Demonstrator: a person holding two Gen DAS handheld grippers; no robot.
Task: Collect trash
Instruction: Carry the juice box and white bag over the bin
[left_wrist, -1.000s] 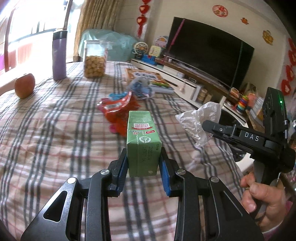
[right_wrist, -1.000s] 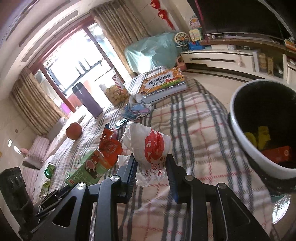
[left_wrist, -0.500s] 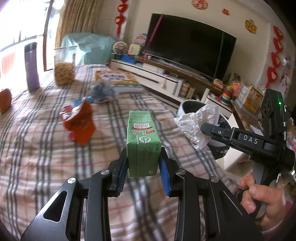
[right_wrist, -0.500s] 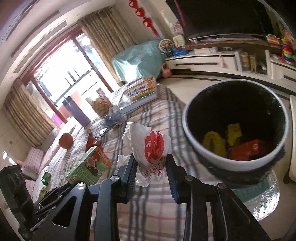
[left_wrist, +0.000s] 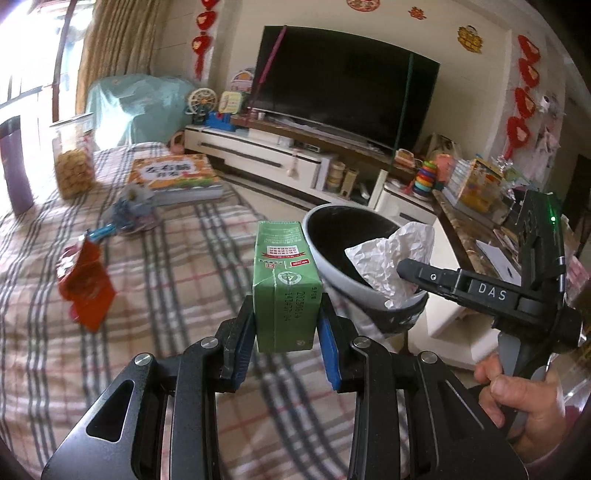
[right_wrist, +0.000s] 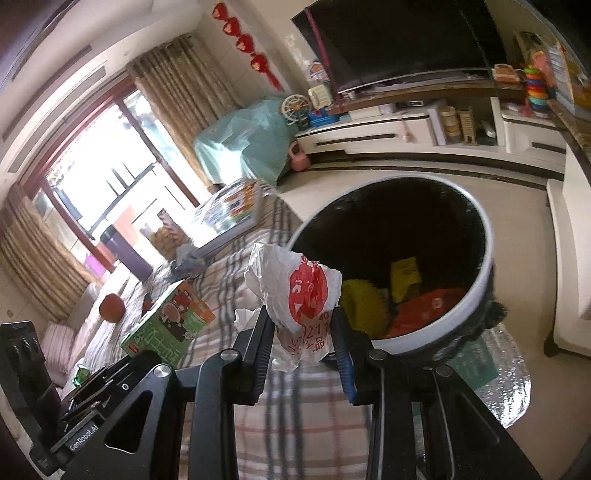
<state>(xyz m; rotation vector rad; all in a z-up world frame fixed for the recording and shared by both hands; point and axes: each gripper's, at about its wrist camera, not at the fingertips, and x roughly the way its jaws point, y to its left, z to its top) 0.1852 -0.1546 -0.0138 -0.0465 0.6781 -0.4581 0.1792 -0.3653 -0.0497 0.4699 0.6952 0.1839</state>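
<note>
My left gripper (left_wrist: 286, 325) is shut on a green drink carton (left_wrist: 283, 288), held above the checked tablecloth near the table's edge. My right gripper (right_wrist: 304, 343) is shut on a crumpled white plastic bag with a red print (right_wrist: 295, 291). In the left wrist view the bag (left_wrist: 388, 258) hangs over the rim of the round bin (left_wrist: 332, 266). The bin (right_wrist: 480, 291) is white-rimmed with a black liner and holds yellow and orange wrappers. The carton also shows in the right wrist view (right_wrist: 170, 325).
A red snack wrapper (left_wrist: 85, 284) and a blue crumpled wrapper (left_wrist: 129, 214) lie on the table. A book (left_wrist: 173, 177), a biscuit jar (left_wrist: 74, 155) and a purple flask (left_wrist: 14, 166) stand further back. An apple (right_wrist: 110, 308) lies at the left. A TV cabinet (left_wrist: 295, 162) stands behind.
Both grippers have swung right, away from the table's middle toward the bin. The bin has come into the left view and grown larger in the right view. Both grips are unchanged.
</note>
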